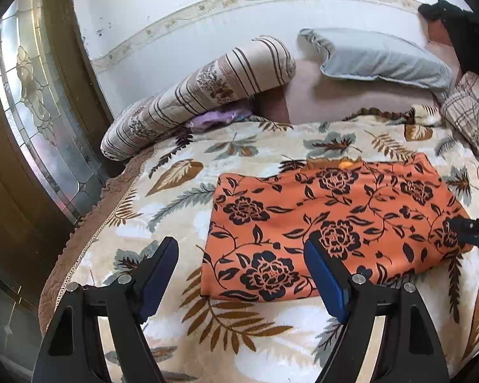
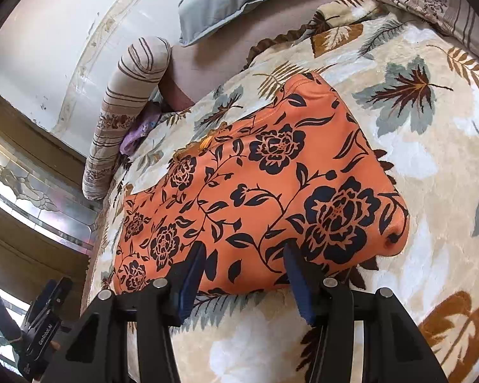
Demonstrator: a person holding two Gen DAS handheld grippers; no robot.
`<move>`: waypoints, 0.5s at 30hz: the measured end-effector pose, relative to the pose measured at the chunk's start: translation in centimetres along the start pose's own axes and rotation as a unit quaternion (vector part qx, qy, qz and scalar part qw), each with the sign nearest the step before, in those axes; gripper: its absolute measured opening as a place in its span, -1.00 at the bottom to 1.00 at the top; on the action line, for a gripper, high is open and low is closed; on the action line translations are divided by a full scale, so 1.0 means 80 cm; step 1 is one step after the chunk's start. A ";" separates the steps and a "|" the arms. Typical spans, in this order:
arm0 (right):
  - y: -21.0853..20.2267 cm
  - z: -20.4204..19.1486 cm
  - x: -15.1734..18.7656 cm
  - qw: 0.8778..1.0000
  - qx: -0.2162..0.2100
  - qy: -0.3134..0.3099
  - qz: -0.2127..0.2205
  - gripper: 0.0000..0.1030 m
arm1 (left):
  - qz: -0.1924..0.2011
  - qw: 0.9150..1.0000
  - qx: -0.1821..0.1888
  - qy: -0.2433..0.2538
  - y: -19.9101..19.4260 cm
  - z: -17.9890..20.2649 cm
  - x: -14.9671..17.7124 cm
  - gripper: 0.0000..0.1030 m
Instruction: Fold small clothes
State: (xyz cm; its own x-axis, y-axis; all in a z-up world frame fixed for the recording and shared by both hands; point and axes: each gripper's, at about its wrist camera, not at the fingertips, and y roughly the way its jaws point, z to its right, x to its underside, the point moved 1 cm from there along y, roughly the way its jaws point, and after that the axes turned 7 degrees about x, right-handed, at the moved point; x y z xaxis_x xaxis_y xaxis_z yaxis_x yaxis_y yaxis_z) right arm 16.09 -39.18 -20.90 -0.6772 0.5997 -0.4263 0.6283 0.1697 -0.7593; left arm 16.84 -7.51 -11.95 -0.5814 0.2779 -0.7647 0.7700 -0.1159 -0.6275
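Beyond the garment [image 1: 332, 229], only left view shows black cloth [image 1: 456, 32].

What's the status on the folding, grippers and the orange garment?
Left gripper open, empty. Right gripper open, empty. Orange floral garment folded flat on blanket. Nothing in the way.

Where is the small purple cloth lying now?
The purple cloth lies at the far left of the bed, tucked under the striped pillow, beyond the orange garment on the leaf blanket.
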 end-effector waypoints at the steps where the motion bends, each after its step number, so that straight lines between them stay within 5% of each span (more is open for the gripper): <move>1: 0.000 -0.001 0.000 1.000 -0.002 0.000 -0.001 0.07 | 0.002 1.000 -0.002 -0.002 -0.001 -0.002 -0.001 0.59; 15: 0.015 -0.026 0.005 1.000 -0.008 -0.026 -0.015 0.07 | -0.009 1.000 -0.008 -0.018 0.016 -0.017 0.004 0.59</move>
State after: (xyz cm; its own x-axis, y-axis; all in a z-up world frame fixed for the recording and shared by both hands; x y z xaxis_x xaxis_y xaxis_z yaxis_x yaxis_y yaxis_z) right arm 17.39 -37.14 -20.95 -0.7141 0.5535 -0.4287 0.6135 0.1996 -0.7641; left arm 18.00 -6.28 -12.79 -0.6042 0.2462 -0.7578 0.7631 -0.0948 -0.6393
